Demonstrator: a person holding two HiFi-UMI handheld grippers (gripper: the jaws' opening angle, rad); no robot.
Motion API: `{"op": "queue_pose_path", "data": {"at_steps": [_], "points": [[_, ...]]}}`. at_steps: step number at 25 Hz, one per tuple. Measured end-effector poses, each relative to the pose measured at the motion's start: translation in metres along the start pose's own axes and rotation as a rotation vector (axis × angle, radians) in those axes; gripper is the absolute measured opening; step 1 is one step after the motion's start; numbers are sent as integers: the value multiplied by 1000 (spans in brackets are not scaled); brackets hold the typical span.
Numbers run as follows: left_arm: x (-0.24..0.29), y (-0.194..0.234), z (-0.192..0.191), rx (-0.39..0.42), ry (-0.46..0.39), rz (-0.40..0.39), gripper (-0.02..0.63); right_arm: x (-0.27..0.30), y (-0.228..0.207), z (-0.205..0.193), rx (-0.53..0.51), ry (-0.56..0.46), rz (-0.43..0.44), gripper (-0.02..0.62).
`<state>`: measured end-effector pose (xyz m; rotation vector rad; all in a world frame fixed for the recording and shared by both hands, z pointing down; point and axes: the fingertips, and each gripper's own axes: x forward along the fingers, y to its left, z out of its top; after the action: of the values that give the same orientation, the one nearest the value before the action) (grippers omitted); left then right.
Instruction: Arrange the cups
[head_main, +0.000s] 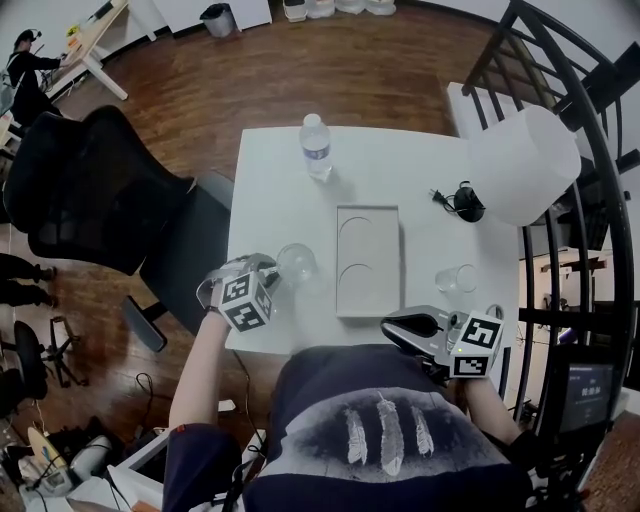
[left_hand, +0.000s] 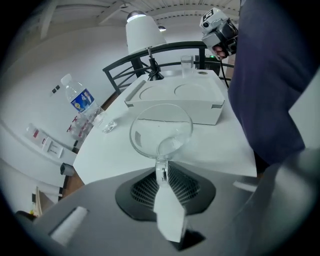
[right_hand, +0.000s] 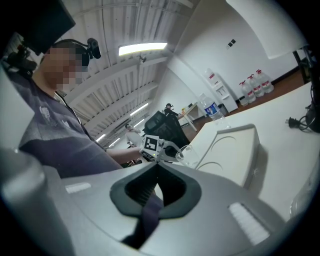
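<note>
Left tool (left_hand: 161, 172) narrowed to a pinch on the near rim of a clear cup (left_hand: 161, 131). Cup roughly upright, mouth up, over the near-left part of the white desk (head_main: 270, 200), just left of the white tray (head_main: 345, 305). Cannot tell whether the base touches the desk. Tray with two round recesses, both bare. Second cup (head_main: 455, 278) upright on the desk, right of the tray and apart from it. Right tool (right_hand: 152, 172) fully closed, nothing between the jaws, held at the near-right edge of the desk near the second cup. Water bottle (head_main: 316, 146) standing at the far side. White lamp (head_main: 520, 165) at the far right.
</note>
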<state>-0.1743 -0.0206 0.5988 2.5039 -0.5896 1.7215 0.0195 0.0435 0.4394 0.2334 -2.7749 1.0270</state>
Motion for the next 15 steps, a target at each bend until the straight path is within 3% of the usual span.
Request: {"op": "queue_pose_path", "data": {"at_steps": [6, 15], "points": [[2, 2, -1, 6, -4, -9, 55, 4, -1, -4, -1, 6, -5, 3], [-1, 2, 3, -116, -94, -40, 57, 2, -6, -2, 6, 3, -17, 3]]}}
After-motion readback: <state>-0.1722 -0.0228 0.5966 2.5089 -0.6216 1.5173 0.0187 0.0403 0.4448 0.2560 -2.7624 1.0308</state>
